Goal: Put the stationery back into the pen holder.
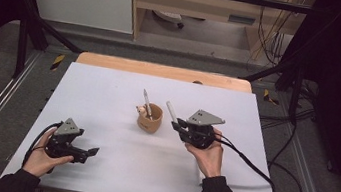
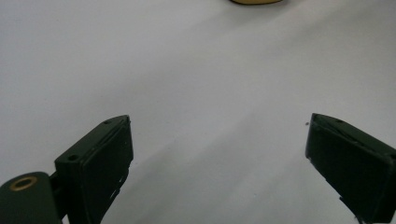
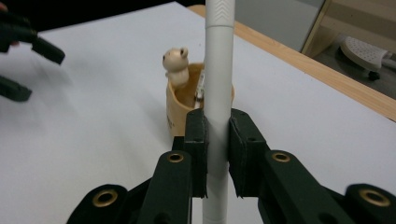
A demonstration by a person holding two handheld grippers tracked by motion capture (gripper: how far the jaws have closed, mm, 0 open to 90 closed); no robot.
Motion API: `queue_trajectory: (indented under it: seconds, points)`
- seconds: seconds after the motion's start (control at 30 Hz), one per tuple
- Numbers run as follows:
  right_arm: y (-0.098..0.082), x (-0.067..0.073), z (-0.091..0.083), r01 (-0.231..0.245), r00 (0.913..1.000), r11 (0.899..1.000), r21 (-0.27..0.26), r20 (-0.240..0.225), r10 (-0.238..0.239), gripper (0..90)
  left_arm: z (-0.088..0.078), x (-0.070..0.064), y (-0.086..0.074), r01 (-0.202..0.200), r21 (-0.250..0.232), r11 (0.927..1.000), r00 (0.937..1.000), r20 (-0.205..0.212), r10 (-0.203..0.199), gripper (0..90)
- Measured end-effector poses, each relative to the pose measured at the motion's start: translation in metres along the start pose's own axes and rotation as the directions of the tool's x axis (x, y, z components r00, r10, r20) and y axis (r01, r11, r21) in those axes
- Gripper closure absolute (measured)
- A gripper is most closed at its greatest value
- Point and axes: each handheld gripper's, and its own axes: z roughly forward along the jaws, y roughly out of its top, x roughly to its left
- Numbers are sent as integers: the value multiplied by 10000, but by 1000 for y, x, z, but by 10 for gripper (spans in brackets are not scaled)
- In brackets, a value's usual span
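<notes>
Pen, white and slim, stands clamped upright between the fingers of the right gripper, just to the right of the cup. In the right gripper view its barrel rises past the closed fingers, with the cup close behind it. The cup is a small tan holder near the middle of the white desk, with a little cream animal figure perched on its rim. Another pen leans inside the cup, its tip pointing away from the person; its colour looks pale grey, though the picture is too coarse to be sure. The left gripper rests in the left hand, well to the lower left of the cup, its fingers spread wide over bare desk with nothing between them.
</notes>
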Motion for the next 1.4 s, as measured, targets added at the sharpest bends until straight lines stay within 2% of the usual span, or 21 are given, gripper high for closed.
queue_trajectory:
  seconds: [0.17,0.3,0.57,0.7,0.93,1.33,1.4]
  points:
    - [11,-4,3,-610,9981,9970,-468,39,612,788,-1,2,-1,84,-55,9999,10000,-15,-84,75]
    - [21,-6,6,-1012,9948,9905,-930,55,1021,788,-1,3,-1,67,-58,10000,10000,6,-67,75]
    - [39,-7,18,-1414,9893,9794,-1444,146,1450,788,0,3,-3,126,-41,9999,9999,-16,-127,75]
    - [43,-10,26,-1719,9837,9696,-1739,228,1785,788,2,3,-4,88,41,10000,10000,-25,-88,75]
    - [41,-12,43,-2448,9671,9437,-2225,133,2540,788,3,3,-6,49,100,9999,10000,-38,-48,75]
    - [42,-8,73,-2747,9589,9277,-2527,-10,2837,788,3,4,-5,42,72,10000,10000,-5,-42,75]
    - [40,-7,78,-2772,9584,9284,-2474,-24,2855,788,3,4,-5,38,63,10000,10000,-14,-38,75]
